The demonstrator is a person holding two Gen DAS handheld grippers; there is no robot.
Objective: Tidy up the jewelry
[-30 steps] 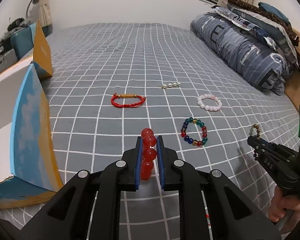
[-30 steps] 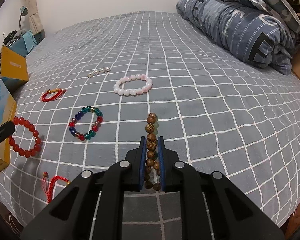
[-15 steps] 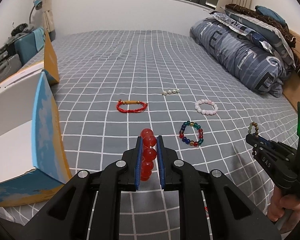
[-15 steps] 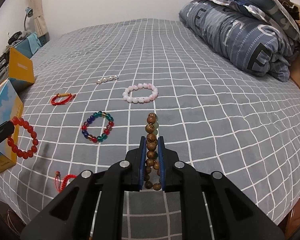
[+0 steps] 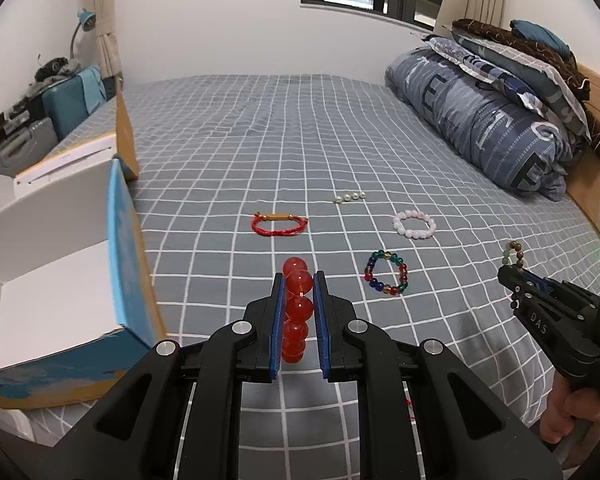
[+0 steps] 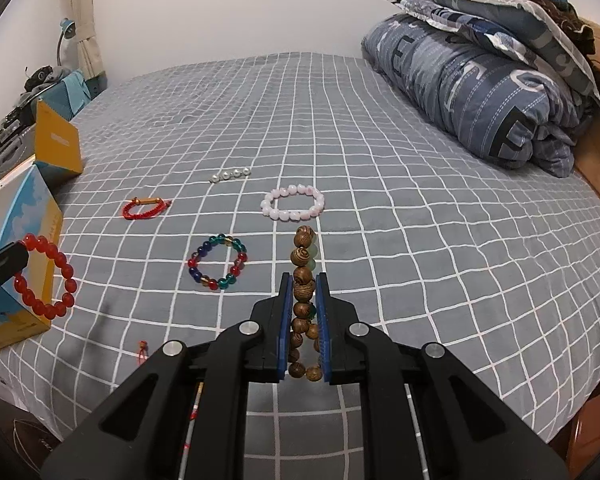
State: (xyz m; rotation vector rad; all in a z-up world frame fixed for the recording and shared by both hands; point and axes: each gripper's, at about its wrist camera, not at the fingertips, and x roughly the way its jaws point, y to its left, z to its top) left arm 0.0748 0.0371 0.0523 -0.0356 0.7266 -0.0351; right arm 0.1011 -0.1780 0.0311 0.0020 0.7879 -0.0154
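Left gripper [image 5: 298, 284] is clamped on the red bracelet [image 5: 297, 314], right gripper [image 6: 304, 282] on the wooden bracelet [image 6: 303, 280], both above the bed [image 6: 380, 160], with the multicolour bracelet [image 6: 217, 262], pink bracelet [image 6: 292, 208], cord bracelet [image 6: 145, 208] and pearls [image 6: 230, 175] lying beyond.

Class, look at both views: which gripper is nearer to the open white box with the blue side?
Left. The left gripper, holding the red bead bracelet, is right beside the box; the right gripper, holding the wooden bead bracelet, is farther off, past the multicoloured bracelet.
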